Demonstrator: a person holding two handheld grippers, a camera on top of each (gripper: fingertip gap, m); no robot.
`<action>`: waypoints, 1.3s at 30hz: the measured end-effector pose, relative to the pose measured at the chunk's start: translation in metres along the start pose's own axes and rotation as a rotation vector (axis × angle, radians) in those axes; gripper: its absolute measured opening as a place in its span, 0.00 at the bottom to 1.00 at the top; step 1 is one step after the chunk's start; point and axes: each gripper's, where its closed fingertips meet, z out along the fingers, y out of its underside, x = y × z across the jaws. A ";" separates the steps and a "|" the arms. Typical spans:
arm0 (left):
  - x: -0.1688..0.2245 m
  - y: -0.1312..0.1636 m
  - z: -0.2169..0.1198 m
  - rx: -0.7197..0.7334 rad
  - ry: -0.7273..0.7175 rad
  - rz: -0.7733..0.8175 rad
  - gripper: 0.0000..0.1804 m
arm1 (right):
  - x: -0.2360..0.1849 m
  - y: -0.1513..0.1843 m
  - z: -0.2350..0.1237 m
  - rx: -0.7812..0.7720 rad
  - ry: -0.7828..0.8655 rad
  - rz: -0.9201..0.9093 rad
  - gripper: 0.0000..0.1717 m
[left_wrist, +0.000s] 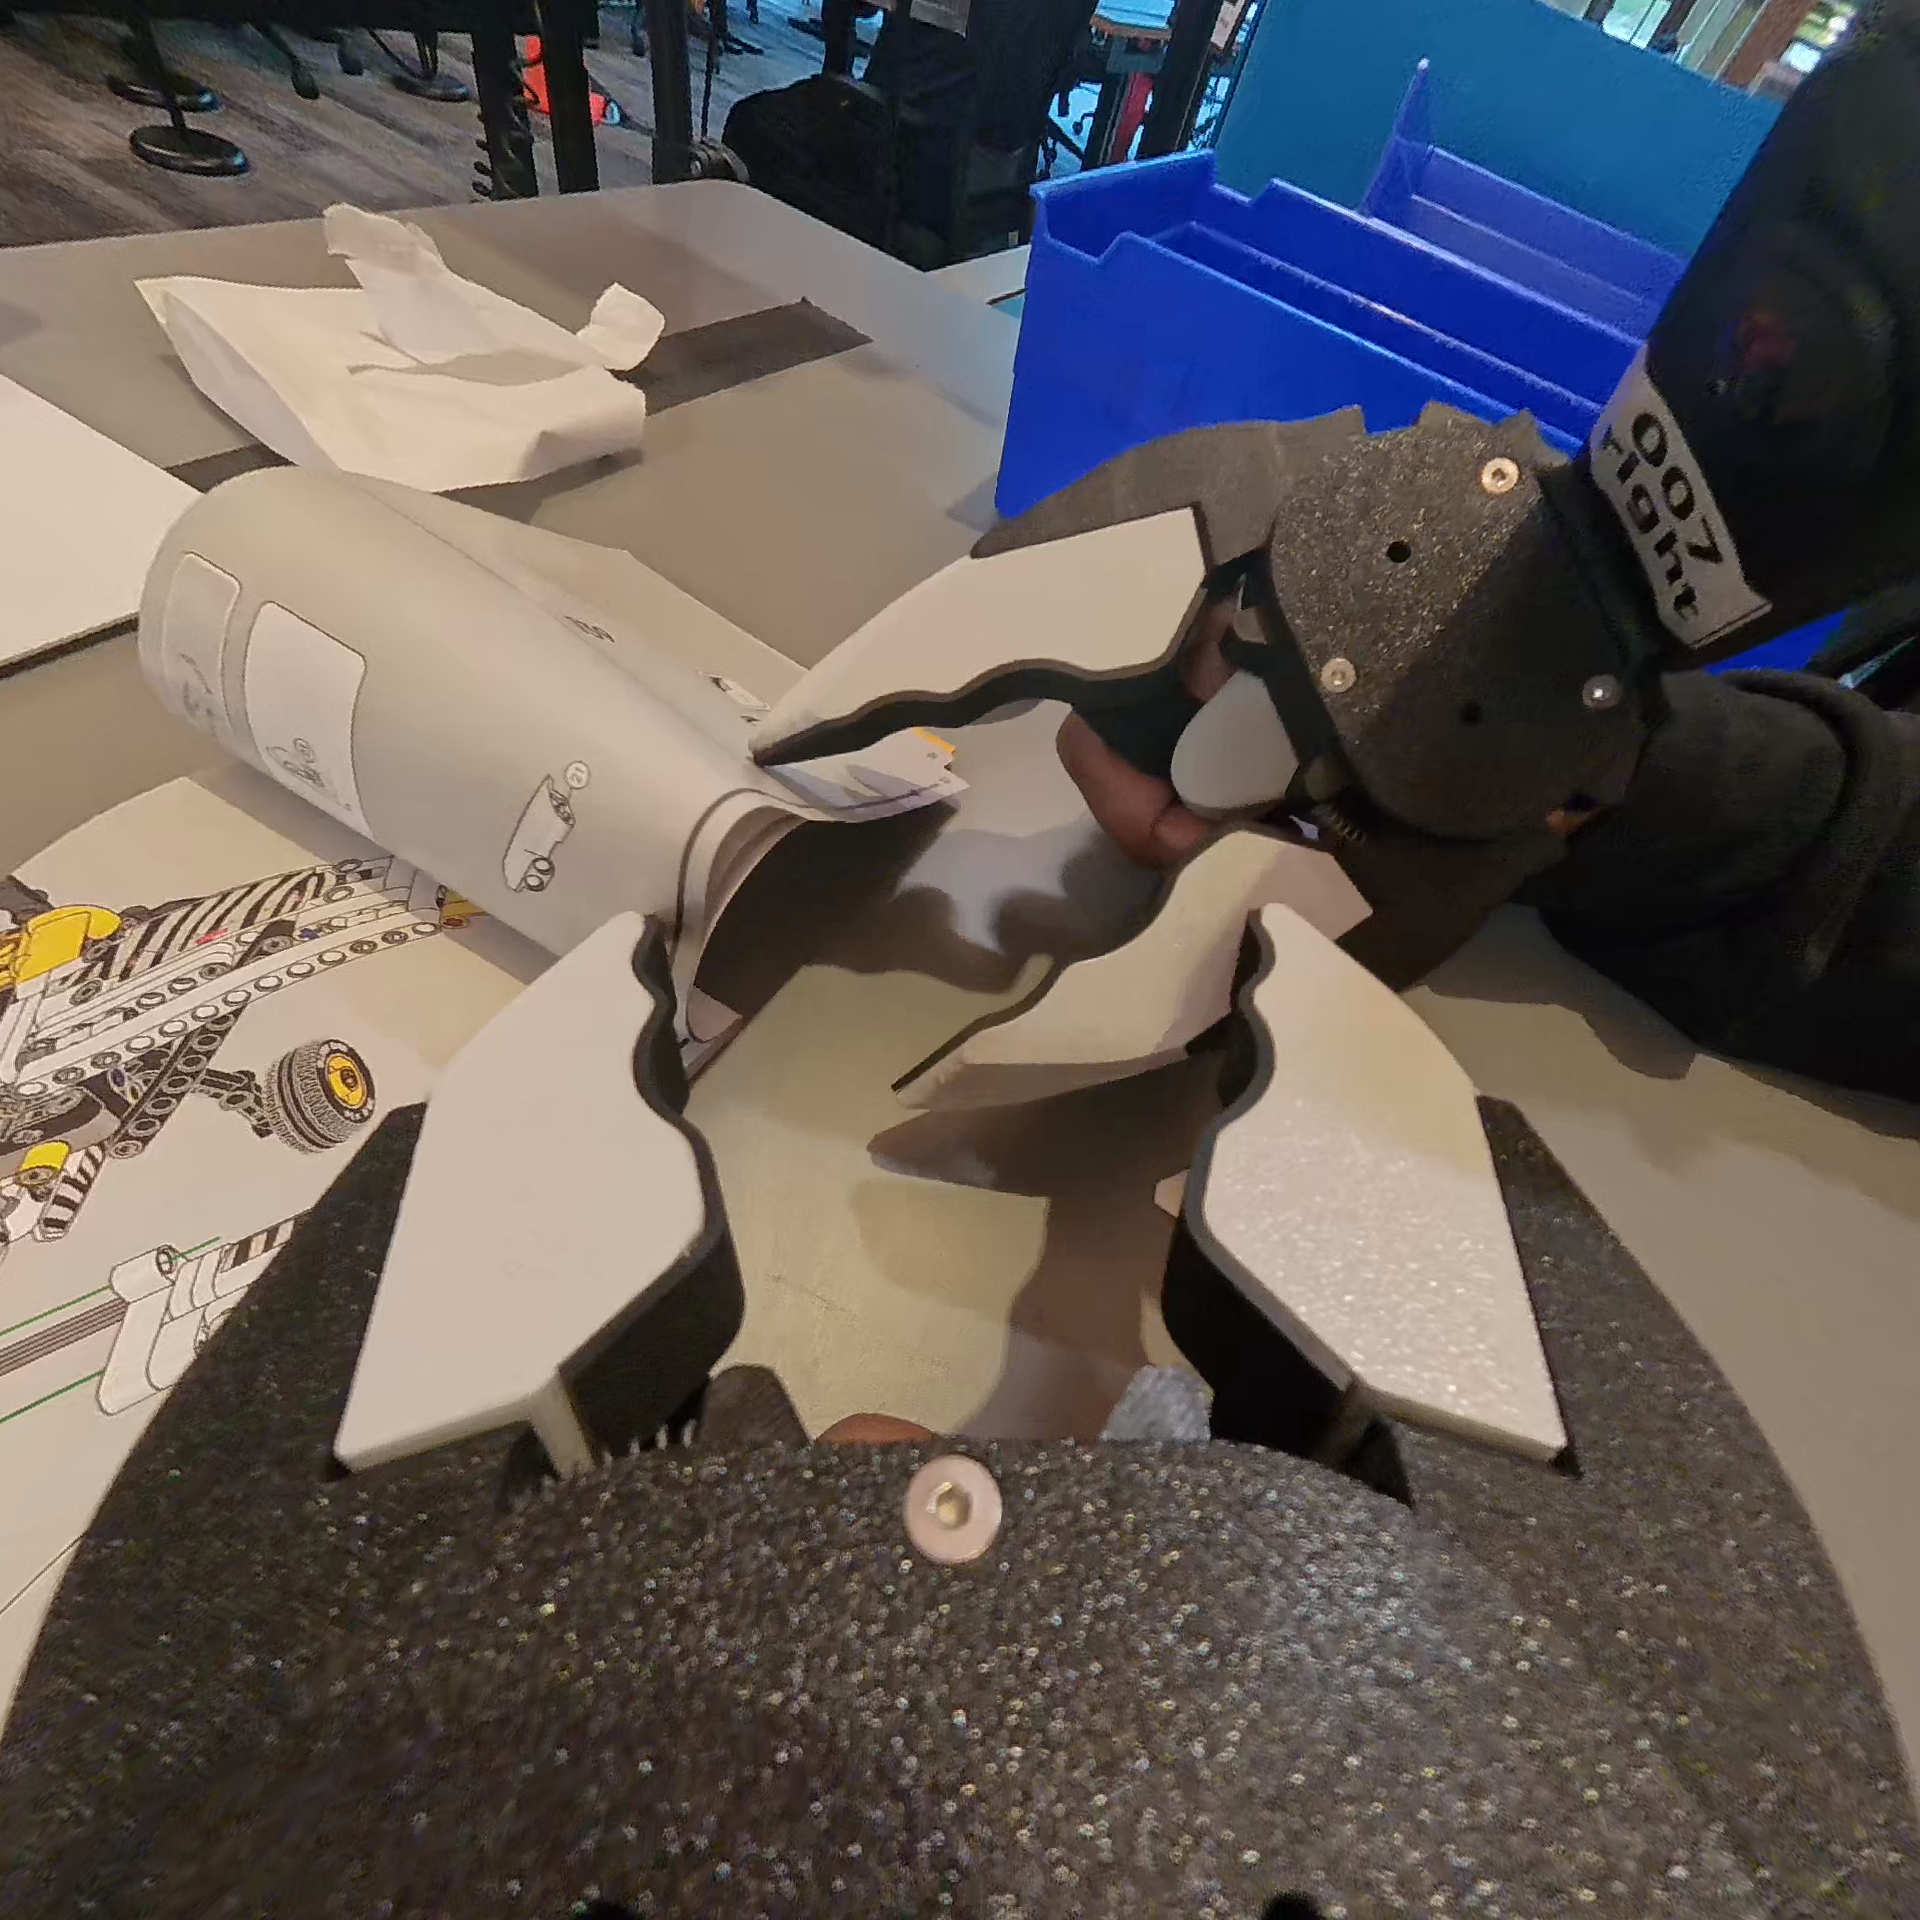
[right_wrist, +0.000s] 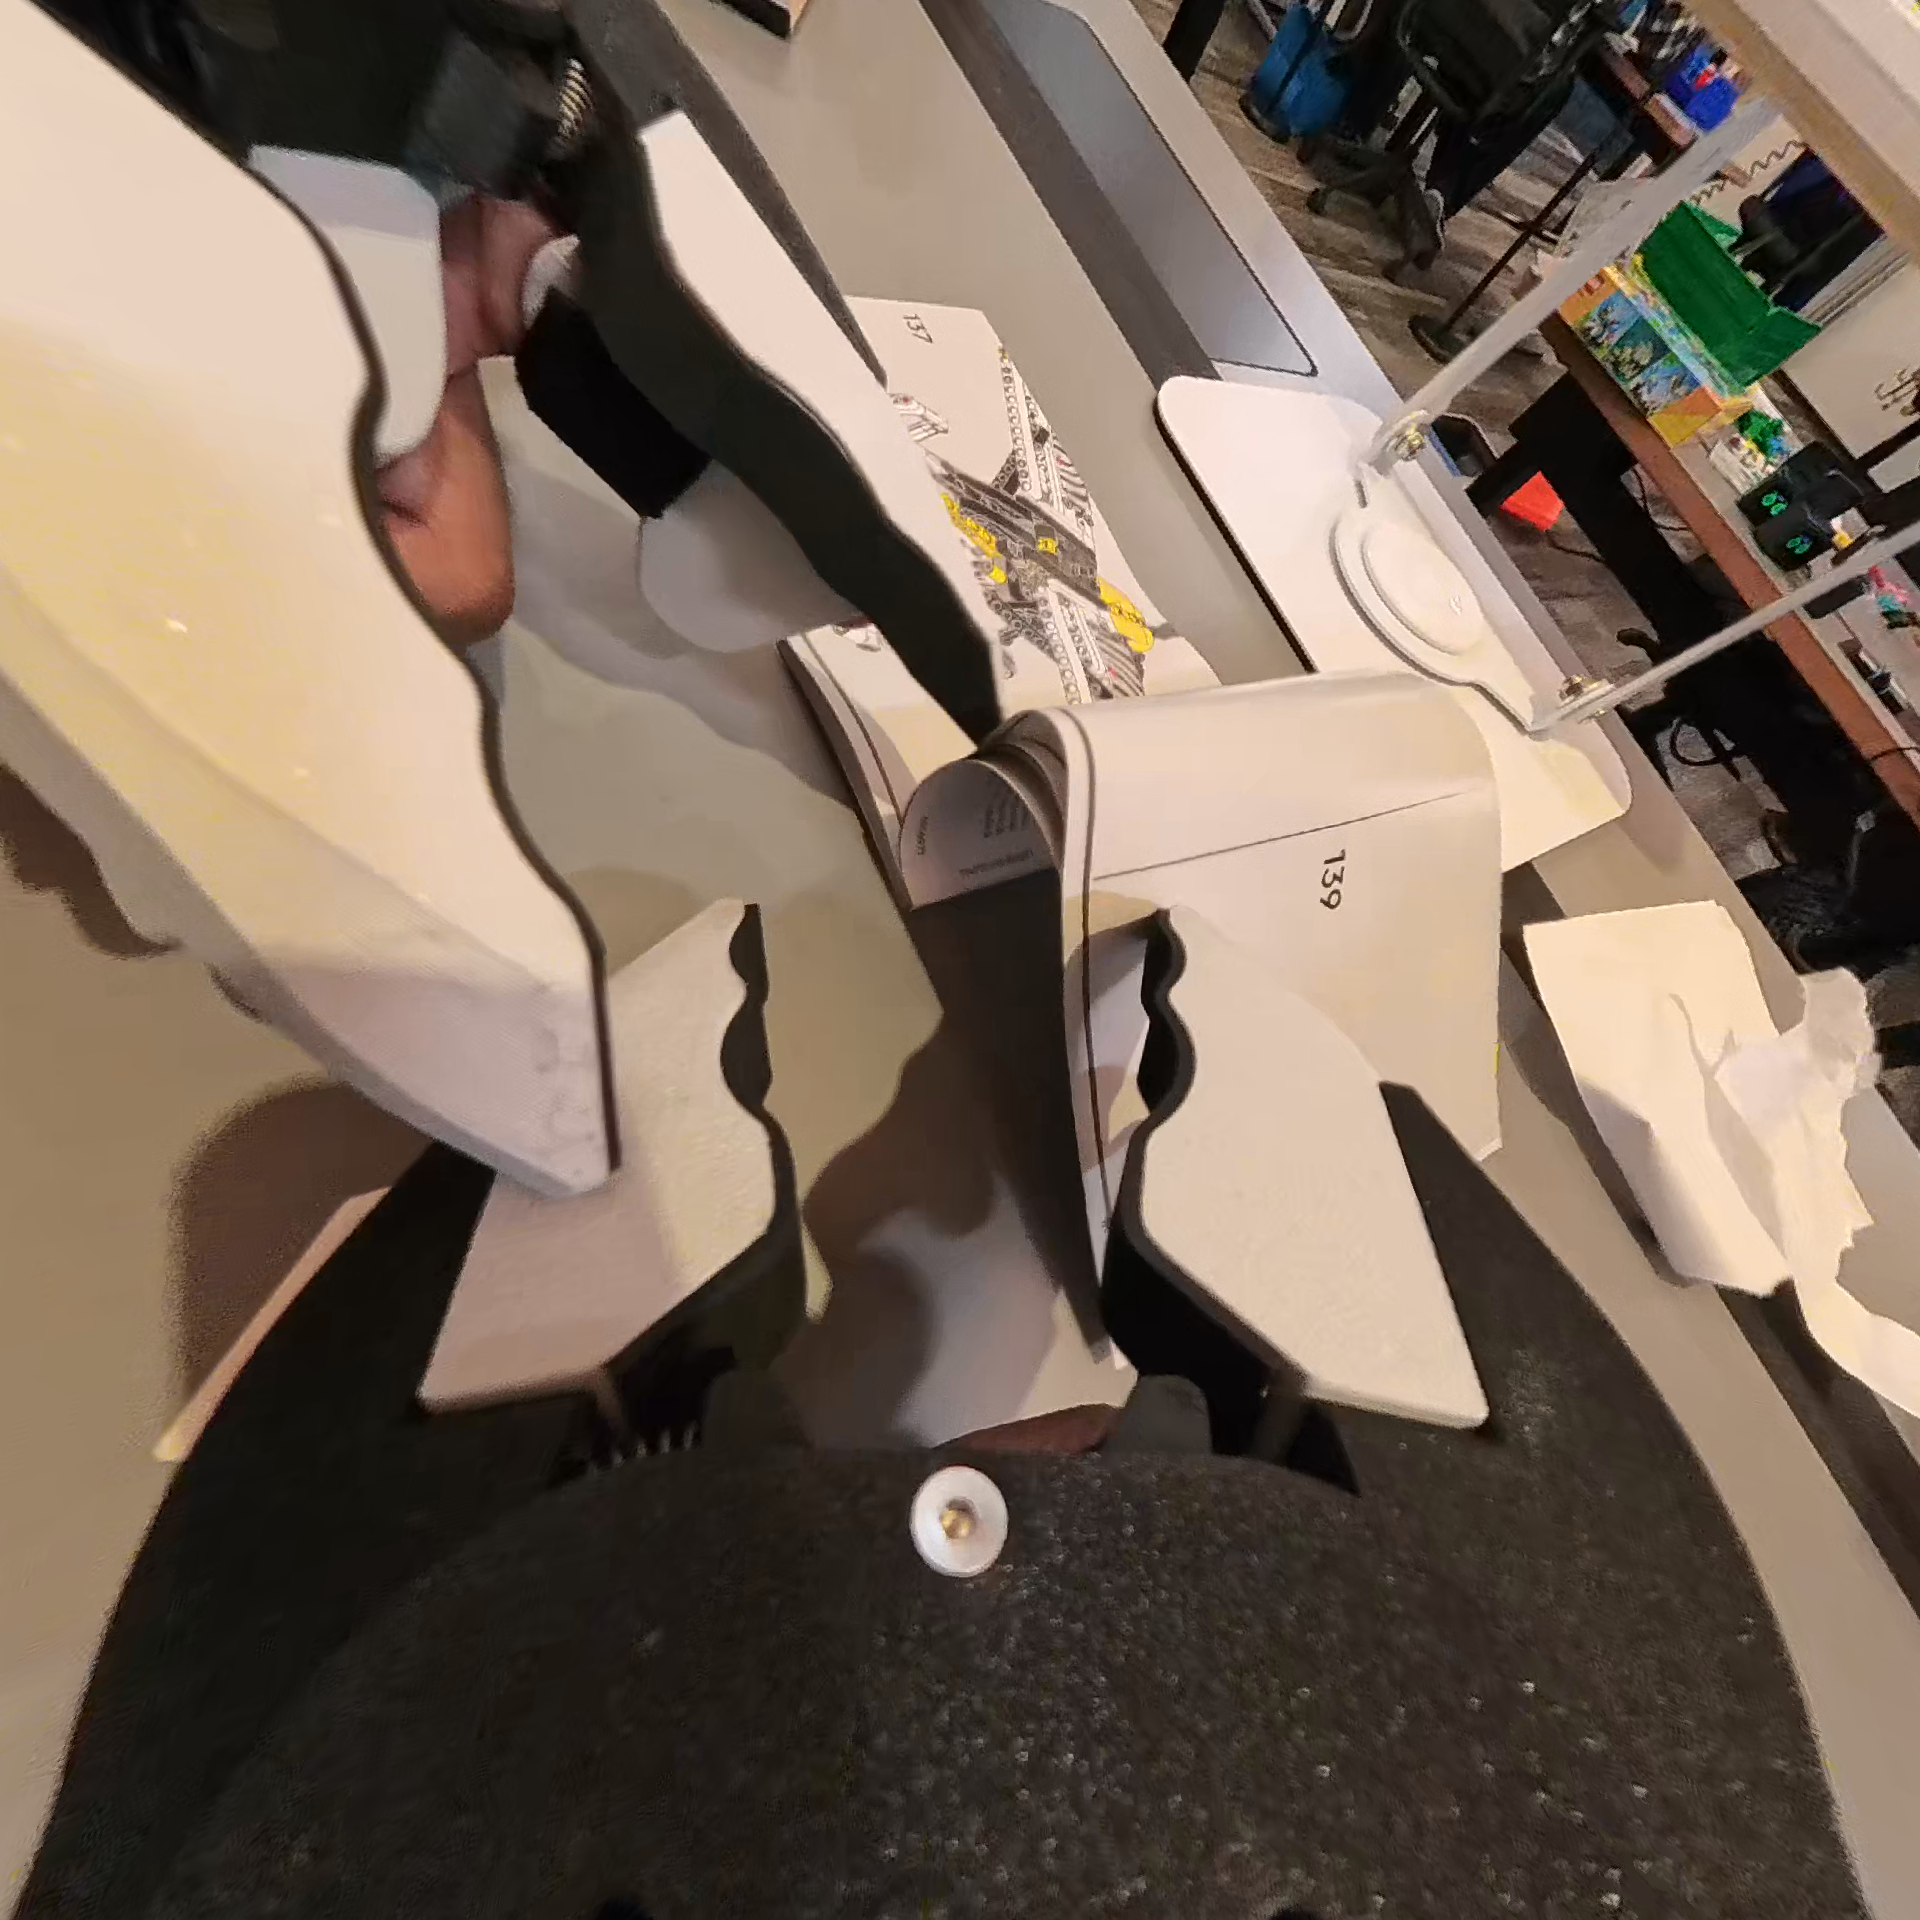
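An open instruction booklet (left_wrist: 156, 1039) with a drawing of a yellow and striped brick model lies on the grey table (left_wrist: 831, 468). Several of its pages (left_wrist: 416, 675) curl up in a roll. My left gripper (left_wrist: 948, 930) is open wide and holds nothing; its left fingertip (left_wrist: 634, 956) touches the end of the roll. My right gripper (left_wrist: 831, 914) is open, its upper fingertip resting on the page edge. In the right wrist view the curled pages (right_wrist: 1299, 790) stand between my right gripper's (right_wrist: 951, 920) fingers against the right pad only. The left gripper's dark finger (right_wrist: 914, 582) reaches the fold.
A crumpled white paper bag (left_wrist: 416, 364) lies at the back of the table and shows in the right wrist view (right_wrist: 1714, 1122). A blue plastic bin (left_wrist: 1299, 312) stands at the back right. A white round base with clear arms (right_wrist: 1413, 582) stands behind the booklet. Less than 4 cm separates the two grippers' tips.
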 end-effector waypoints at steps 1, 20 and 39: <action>0.000 0.000 0.000 0.004 0.004 -0.003 0.57 | 0.000 -0.001 0.000 0.002 0.002 -0.004 0.41; -0.011 -0.027 -0.033 0.249 -0.127 0.001 0.46 | -0.010 -0.026 0.004 0.109 -0.031 -0.036 0.40; -0.085 0.006 -0.048 -0.122 -0.842 0.336 0.33 | -0.014 -0.027 0.010 0.102 0.011 -0.118 0.38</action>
